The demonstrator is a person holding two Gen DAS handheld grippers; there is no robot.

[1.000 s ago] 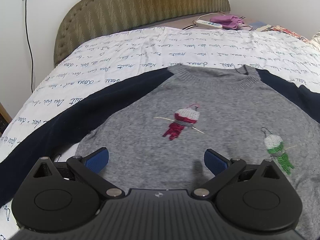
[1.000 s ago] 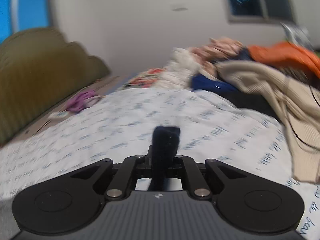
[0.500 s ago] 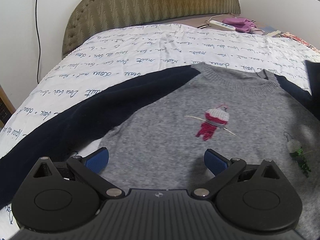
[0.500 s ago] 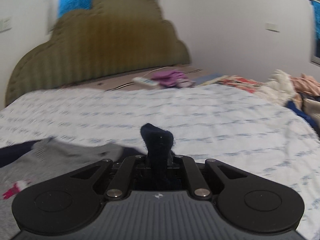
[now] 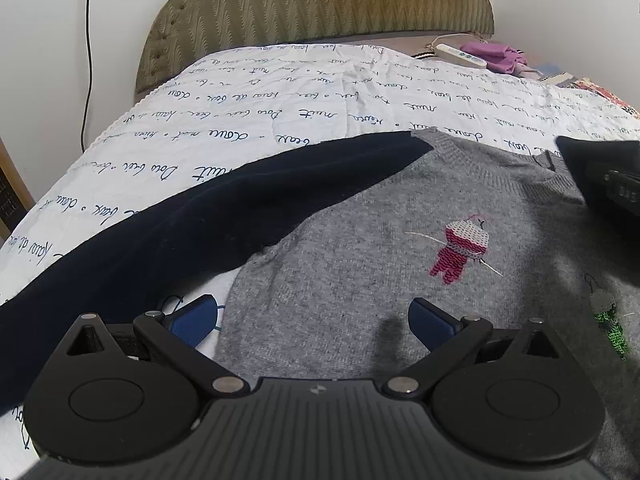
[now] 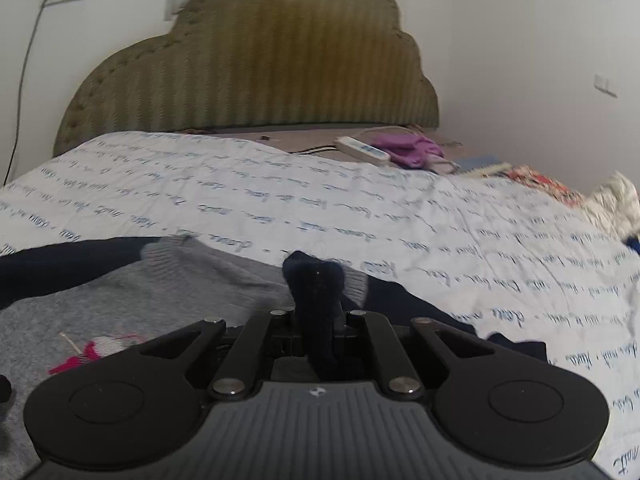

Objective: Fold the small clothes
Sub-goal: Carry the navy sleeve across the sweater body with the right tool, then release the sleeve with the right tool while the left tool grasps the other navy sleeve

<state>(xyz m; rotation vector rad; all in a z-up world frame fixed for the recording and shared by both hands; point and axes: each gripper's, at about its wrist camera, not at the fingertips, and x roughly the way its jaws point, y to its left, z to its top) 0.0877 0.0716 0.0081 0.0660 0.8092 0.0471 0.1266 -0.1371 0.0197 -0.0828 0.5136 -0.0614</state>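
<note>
A small grey sweater (image 5: 360, 280) with navy sleeves lies face up on the bed, with a pink figure (image 5: 460, 252) and a green figure (image 5: 608, 320) stitched on it. Its left navy sleeve (image 5: 180, 232) stretches out to the left. My left gripper (image 5: 312, 320) is open and empty, low over the sweater's lower left part. My right gripper (image 6: 318, 320) is shut on the right navy sleeve (image 6: 316, 280) and holds it above the sweater's body (image 6: 140, 296). The right gripper also shows at the right edge of the left wrist view (image 5: 600, 176).
The bed has a white cover with blue script (image 5: 280, 112) and an olive padded headboard (image 6: 248, 64). A white power strip (image 6: 362, 150) and a purple cloth (image 6: 408, 150) lie near the headboard. Other clothes (image 6: 616, 204) lie at the right.
My right gripper has swung left with the navy sleeve, from over the bare bed to above the sweater's neck. My left gripper has shifted left along the sweater.
</note>
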